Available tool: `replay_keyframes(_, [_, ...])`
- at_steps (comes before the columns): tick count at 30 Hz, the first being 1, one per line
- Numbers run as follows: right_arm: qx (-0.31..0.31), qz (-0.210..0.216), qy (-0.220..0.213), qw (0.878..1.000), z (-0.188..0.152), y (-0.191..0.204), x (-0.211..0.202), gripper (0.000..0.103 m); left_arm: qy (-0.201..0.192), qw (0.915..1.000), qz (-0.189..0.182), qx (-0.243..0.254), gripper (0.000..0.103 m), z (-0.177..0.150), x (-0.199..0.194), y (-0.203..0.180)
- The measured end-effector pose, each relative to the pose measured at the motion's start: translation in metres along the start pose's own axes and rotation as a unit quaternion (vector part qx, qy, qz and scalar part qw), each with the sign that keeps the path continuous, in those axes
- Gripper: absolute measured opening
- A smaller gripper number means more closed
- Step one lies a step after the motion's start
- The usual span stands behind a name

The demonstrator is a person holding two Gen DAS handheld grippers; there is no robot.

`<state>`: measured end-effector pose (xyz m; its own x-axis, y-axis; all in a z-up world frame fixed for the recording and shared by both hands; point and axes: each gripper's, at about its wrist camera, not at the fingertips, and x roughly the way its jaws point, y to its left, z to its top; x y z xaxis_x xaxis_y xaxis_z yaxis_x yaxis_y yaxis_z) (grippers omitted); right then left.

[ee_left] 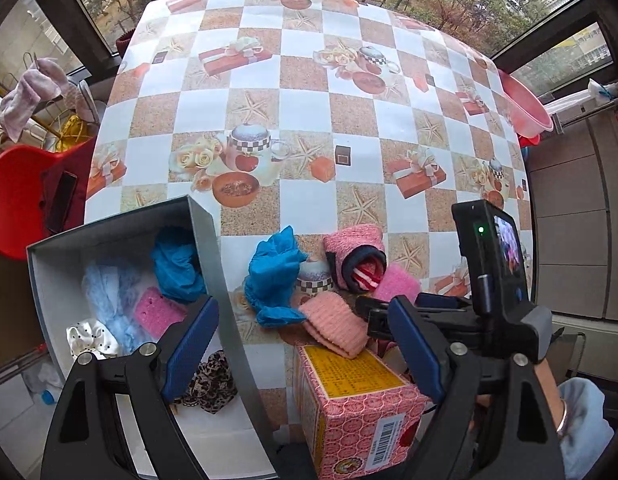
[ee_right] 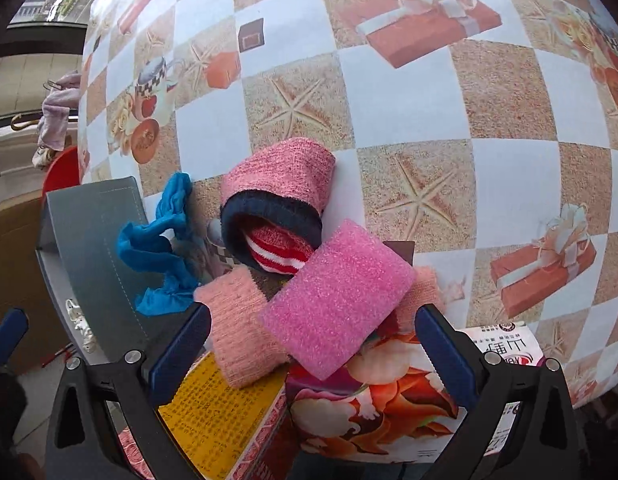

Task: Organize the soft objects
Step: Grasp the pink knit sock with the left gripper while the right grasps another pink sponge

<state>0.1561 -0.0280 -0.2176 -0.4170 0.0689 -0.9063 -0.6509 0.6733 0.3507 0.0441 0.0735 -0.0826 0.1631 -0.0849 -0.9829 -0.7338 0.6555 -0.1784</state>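
I'm coming in over the bright pink foam sponge block (ee_right: 336, 296), which lies tilted on the pile, propped on a peach knitted cloth (ee_right: 239, 332) and the corner of a floral printed packet (ee_right: 389, 400); that lift leaves its edges free to pinch. My right gripper (ee_right: 313, 344) is spread wide, fingers either side of the sponge, not pressing it, nothing held. Just behind sits a rolled pink towel with a dark rim and a red-striped sock inside (ee_right: 277, 208); a crumpled blue glove (ee_right: 161, 248) lies left, beside the grey cardboard box (ee_right: 89, 232). My left gripper (ee_left: 305, 348) hangs released over the box wall, empty. Only the left view shows the box's inside: a second pink sponge (ee_left: 157, 312), blue cloth (ee_left: 175, 264), a leopard-print scrunchie (ee_left: 209, 384). The right view alone shows the sponge clearly.
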Motion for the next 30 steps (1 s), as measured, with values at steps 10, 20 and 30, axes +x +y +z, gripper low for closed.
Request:
replay_keyframes(10, [0.06, 0.042, -0.034, 0.997, -0.006, -0.083, -0.035, 0.07, 0.078, 0.9964, -0.01, 0.033, 0.089, 0.03, 0.072, -0.061])
replay_keyframes(20, [0.099, 0.039, -0.09, 0.99, -0.019, -0.152, -0.073, 0.07, 0.16, 0.9847, 0.059, 0.036, 0.089, 0.046, 0.162, -0.086])
replay_keyframes(30, [0.095, 0.055, -0.12, 0.987, -0.039, -0.162, -0.089, 0.07, 0.183, 0.9788, 0.091, 0.022, 0.067, 0.048, 0.188, -0.078])
